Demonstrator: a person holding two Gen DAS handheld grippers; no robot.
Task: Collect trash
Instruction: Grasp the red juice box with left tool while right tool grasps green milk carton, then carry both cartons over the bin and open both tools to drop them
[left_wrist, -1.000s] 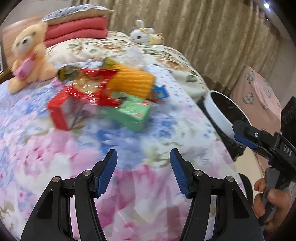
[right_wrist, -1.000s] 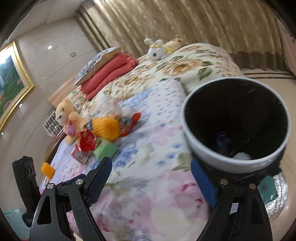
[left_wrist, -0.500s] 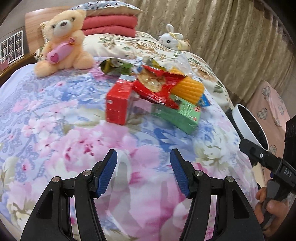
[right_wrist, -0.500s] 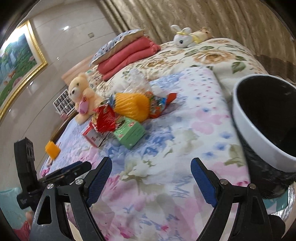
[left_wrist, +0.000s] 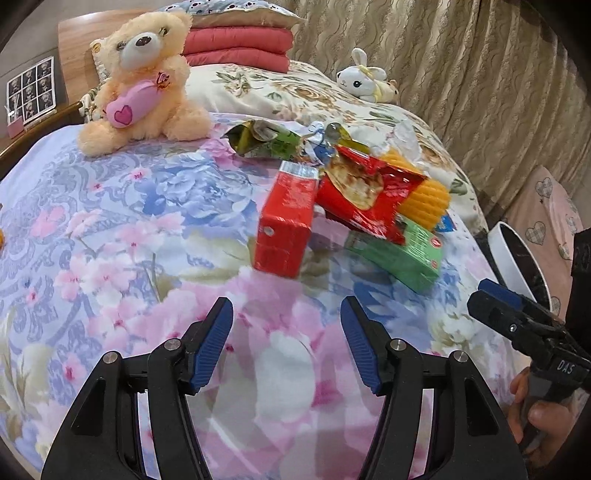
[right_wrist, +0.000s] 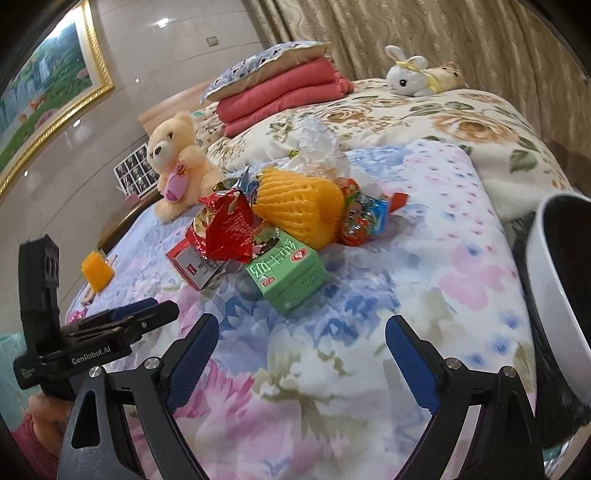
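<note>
The trash pile sits ahead of both my grippers, past the fingertips. The red carton (left_wrist: 286, 218) lies straight ahead of my left gripper (left_wrist: 286, 345), long side running away from it, jaws parted and empty. My right gripper (right_wrist: 303, 360) is opening wider, nothing between; the green box (right_wrist: 286, 271) is nearest it, the bin (right_wrist: 554, 295) to its right.

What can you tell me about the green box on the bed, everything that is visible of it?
The green box is a flat rectangular carton, cardboard by its look, light green with white characters, a picture and a small red oval logo on its top face. It looks closed and slightly dented. It lies flat on the flowered bedspread, at the near edge of the trash pile. The red crinkled snack bag and the orange foam net overlap its far end. No gripper touches it.
</note>
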